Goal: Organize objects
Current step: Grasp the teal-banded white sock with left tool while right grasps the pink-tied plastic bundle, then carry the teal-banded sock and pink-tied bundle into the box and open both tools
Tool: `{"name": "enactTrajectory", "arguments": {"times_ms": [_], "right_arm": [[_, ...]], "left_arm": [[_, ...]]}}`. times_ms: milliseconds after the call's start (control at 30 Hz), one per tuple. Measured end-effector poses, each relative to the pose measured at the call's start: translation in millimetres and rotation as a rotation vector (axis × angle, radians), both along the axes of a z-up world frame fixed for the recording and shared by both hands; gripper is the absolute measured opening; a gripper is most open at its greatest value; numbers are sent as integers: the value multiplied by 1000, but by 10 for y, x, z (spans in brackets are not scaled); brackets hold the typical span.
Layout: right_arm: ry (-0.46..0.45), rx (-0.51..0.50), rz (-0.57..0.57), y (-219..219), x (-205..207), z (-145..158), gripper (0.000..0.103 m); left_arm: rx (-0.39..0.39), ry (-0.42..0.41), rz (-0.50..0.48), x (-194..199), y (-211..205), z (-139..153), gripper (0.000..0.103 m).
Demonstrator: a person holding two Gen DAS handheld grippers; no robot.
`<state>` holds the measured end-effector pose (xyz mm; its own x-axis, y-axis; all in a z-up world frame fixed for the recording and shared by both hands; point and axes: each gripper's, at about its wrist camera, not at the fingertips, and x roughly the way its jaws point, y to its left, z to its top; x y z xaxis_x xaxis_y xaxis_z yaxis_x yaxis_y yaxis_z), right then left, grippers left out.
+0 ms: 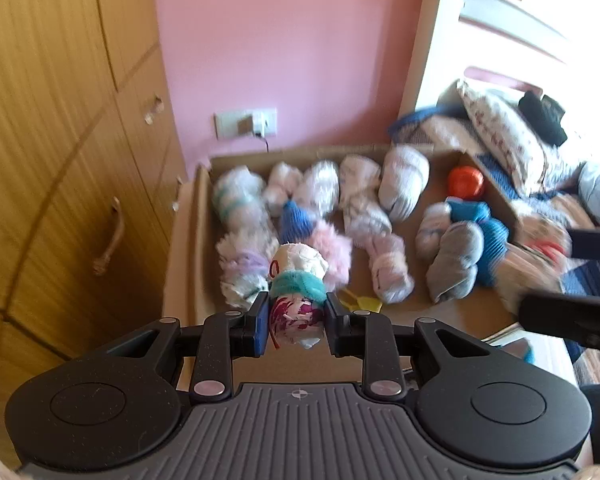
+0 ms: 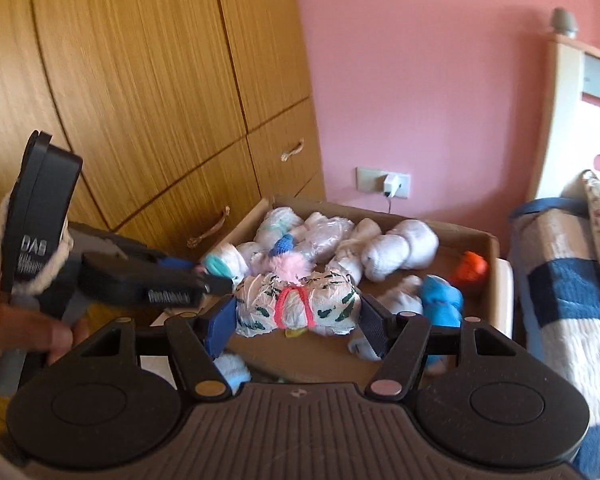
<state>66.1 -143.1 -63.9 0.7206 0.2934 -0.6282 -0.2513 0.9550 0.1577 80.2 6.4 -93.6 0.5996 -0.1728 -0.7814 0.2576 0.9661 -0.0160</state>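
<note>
My left gripper [image 1: 296,322] is shut on a rolled white sock bundle with a teal band and magenta marks [image 1: 298,280], held above the near edge of a cardboard box [image 1: 204,184]. The box holds several rolled sock bundles in white, blue, pink and grey. My right gripper [image 2: 298,318] is shut on a white rolled bundle with green marks and a pink tie [image 2: 300,304], also above the box [image 2: 492,248]. The left gripper [image 2: 204,280] shows at the left of the right wrist view, close beside the right one.
A wooden wardrobe [image 1: 60,140] with drawer handles stands left of the box. A pink wall with a socket and plugged charger [image 1: 246,122] is behind. A bed with a blue and white blanket [image 2: 568,292] and pillow lies to the right. An orange ball [image 1: 466,182] sits in the box.
</note>
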Motion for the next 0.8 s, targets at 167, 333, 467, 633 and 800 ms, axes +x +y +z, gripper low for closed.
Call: {"name": "enactTrajectory", "arguments": {"times_ms": [167, 333, 467, 633, 800], "right_arm": [[68, -23, 32, 171, 359, -344, 62], [133, -65, 76, 333, 479, -649, 62], [158, -64, 84, 356, 434, -781, 62], [184, -33, 73, 346, 310, -801, 62], [189, -12, 69, 371, 99, -810, 62]], "left_arm": [[28, 51, 16, 164, 19, -251, 34], [50, 93, 19, 182, 82, -430, 34], [55, 87, -6, 94, 99, -460, 34], [45, 96, -11, 10, 138, -441, 34], [55, 98, -16, -164, 219, -410, 34]]}}
